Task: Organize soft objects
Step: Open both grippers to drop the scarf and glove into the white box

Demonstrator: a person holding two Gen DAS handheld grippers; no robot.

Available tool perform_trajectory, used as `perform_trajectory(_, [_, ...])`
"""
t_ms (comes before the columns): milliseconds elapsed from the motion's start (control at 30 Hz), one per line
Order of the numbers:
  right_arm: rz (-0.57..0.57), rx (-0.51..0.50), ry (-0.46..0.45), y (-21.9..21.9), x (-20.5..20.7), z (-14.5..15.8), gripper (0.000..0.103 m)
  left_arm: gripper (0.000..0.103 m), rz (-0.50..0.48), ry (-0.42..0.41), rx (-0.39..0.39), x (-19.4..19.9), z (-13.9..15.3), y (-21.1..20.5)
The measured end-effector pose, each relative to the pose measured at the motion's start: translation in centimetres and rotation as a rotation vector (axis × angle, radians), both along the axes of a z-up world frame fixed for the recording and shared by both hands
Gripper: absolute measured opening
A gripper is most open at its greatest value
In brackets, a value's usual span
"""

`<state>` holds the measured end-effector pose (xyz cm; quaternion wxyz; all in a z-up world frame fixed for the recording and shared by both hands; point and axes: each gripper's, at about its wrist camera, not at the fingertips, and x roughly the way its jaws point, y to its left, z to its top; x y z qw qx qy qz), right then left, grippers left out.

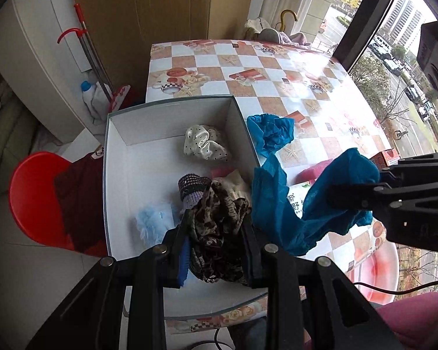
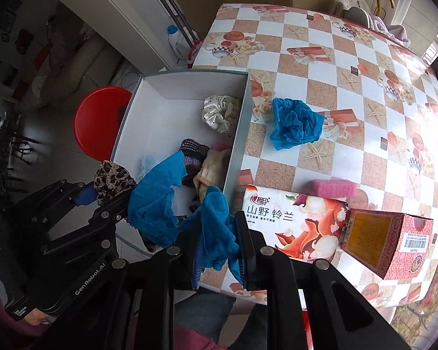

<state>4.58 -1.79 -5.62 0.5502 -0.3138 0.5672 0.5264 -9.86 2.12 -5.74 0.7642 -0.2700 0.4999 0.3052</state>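
Note:
My left gripper (image 1: 214,224) is shut on a leopard-print cloth (image 1: 216,227), held over the near end of the open white box (image 1: 116,175). The right wrist view shows that gripper (image 2: 93,197) and the leopard cloth (image 2: 114,180) at the left. My right gripper (image 2: 219,236) is shut on a blue mesh cloth (image 2: 216,227) that trails left over the box wall (image 2: 236,151). From the left wrist view, the right gripper (image 1: 344,201) holds the blue cloth (image 1: 280,204) beside the box. A second blue cloth (image 2: 295,122) lies crumpled on the table.
Inside the box lie a polka-dot satin scrunchie (image 1: 204,144), a dark knitted piece (image 1: 192,189), a pale blue fluffy item (image 1: 151,221) and a cream cloth (image 2: 213,169). On the checkered table (image 2: 365,58) are a tissue pack (image 2: 292,221), a pink sponge (image 2: 335,188) and a red carton (image 2: 388,242). A red stool (image 2: 102,119) stands left.

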Motion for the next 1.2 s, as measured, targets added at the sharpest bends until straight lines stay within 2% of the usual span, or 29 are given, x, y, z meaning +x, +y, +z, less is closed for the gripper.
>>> perform_trajectory(1200, [-0.008,-0.003,0.008,-0.27,-0.02,-0.17,0.021,0.031,-0.002,0.002,-0.003,0.15,-0.14,-0.16])
